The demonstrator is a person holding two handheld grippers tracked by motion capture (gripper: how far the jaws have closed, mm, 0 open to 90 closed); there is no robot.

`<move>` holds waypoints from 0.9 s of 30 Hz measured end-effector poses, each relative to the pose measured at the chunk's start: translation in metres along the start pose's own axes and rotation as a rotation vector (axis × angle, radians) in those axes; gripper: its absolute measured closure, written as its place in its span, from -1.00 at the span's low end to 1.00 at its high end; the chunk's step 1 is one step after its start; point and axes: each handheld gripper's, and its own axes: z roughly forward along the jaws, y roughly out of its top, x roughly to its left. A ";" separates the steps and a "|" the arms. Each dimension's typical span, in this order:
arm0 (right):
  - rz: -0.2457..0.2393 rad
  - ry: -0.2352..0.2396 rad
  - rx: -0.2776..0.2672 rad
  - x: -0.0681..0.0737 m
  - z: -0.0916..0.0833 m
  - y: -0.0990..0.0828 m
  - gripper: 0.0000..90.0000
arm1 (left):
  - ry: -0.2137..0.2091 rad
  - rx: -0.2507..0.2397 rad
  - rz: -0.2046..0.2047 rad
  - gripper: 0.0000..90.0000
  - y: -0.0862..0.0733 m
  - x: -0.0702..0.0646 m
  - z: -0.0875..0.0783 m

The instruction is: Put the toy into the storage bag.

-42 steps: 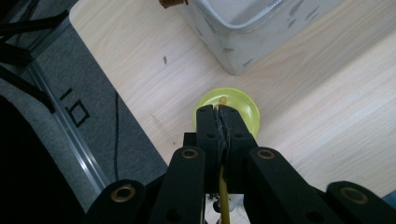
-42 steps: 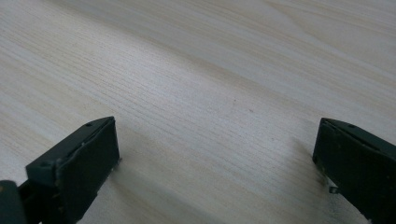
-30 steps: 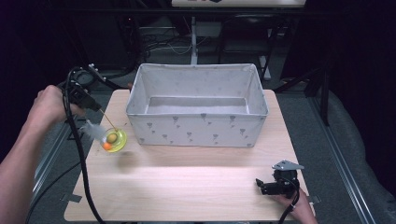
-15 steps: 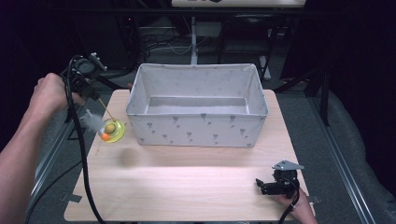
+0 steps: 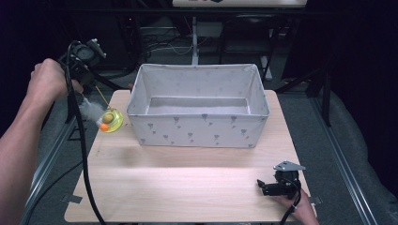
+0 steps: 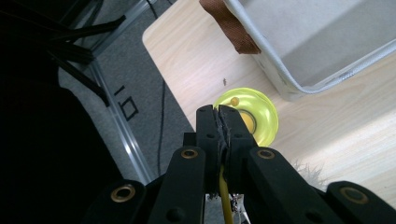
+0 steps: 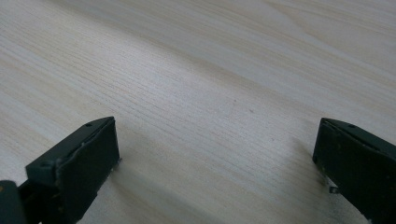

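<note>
A yellow see-through disc toy [image 5: 111,120] with an orange ball and a white fluff [image 5: 90,111] hangs in the air off the table's left edge, on a thin yellow cord. My left gripper [image 5: 92,83] is above it, shut on that cord. In the left gripper view the jaws [image 6: 223,122] are pressed together on the cord, with the disc toy [image 6: 254,116] below them and the fluff [image 6: 306,170] beside it. My right gripper [image 5: 263,186] rests on the table near the front right corner. Its jaws stand wide open [image 7: 215,158] over bare wood.
A grey fabric box [image 5: 199,67] with an open top stands at the back middle of the wooden table [image 5: 187,187], just right of the hanging toy. A brown tab [image 6: 229,23] sticks out at the box's near corner. Metal frame rails and cables run along the left side.
My left hand has risen and drawn back toward the far left. The toy has gone up with it and now hangs higher. The right gripper has stayed put.
</note>
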 end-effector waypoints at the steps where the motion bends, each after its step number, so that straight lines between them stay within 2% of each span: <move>1: 0.000 0.000 0.000 0.000 0.000 0.000 -1.00 | 0.000 0.000 0.000 0.96 0.000 0.000 0.000; 13: 0.000 -0.001 -0.001 0.000 0.000 0.000 -1.00 | 0.018 -0.012 -0.029 0.96 0.011 0.013 -0.015; 19: 0.001 0.001 -0.003 0.000 0.000 0.000 -1.00 | 0.027 -0.023 -0.024 0.96 0.015 0.015 -0.022; 27: 0.001 0.000 -0.003 0.000 0.000 0.000 -1.00 | 0.067 -0.036 -0.033 0.96 0.021 0.022 -0.042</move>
